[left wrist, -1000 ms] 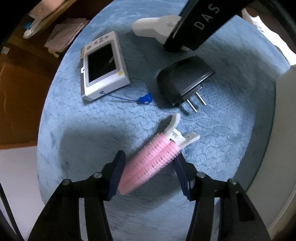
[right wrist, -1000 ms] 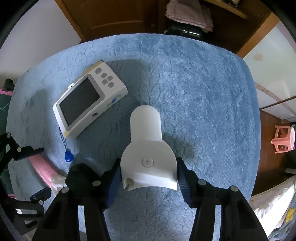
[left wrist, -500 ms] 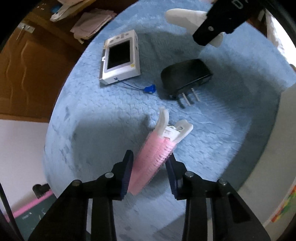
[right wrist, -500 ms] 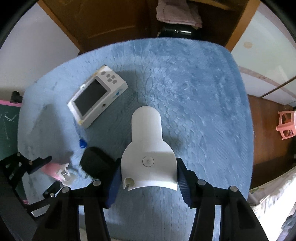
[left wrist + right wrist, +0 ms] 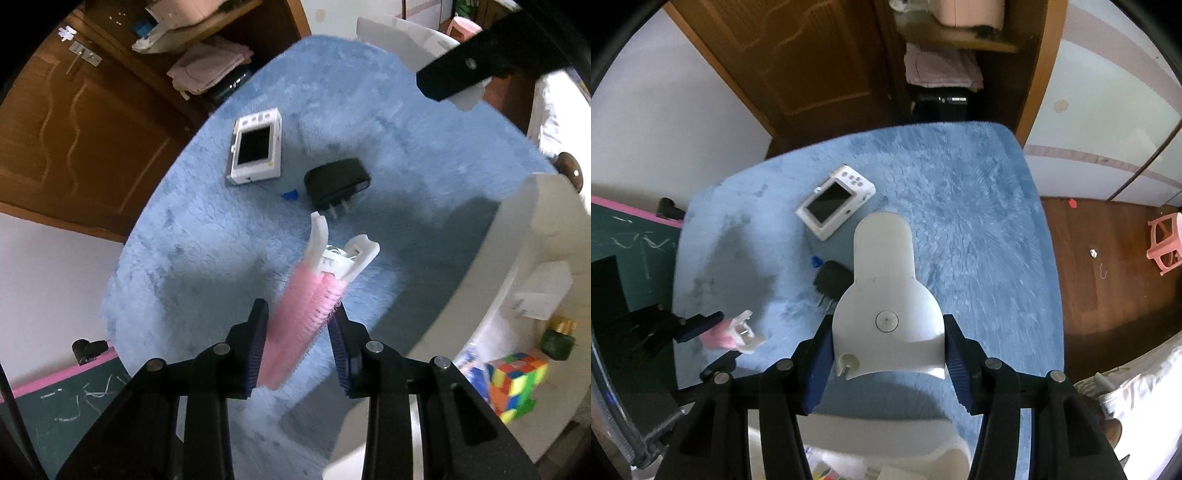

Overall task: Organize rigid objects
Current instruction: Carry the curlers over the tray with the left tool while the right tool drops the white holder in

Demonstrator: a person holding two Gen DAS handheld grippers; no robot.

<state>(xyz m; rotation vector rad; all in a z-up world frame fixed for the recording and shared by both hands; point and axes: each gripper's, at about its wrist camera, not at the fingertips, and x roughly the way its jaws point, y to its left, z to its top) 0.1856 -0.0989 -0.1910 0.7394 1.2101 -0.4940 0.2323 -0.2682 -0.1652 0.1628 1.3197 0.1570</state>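
Left hand-held gripper [image 5: 298, 345] clamps one pink clip [image 5: 306, 310]; right hand-held gripper [image 5: 888, 356] clamps one white holder [image 5: 884, 302].

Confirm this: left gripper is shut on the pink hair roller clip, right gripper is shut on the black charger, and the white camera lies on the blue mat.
One error: the right gripper is shut on the white plastic piece, not the black charger, which lies free on the blue mat, as the right wrist view shows. The left gripper does hold the pink hair roller clip, and the white camera lies on the mat.
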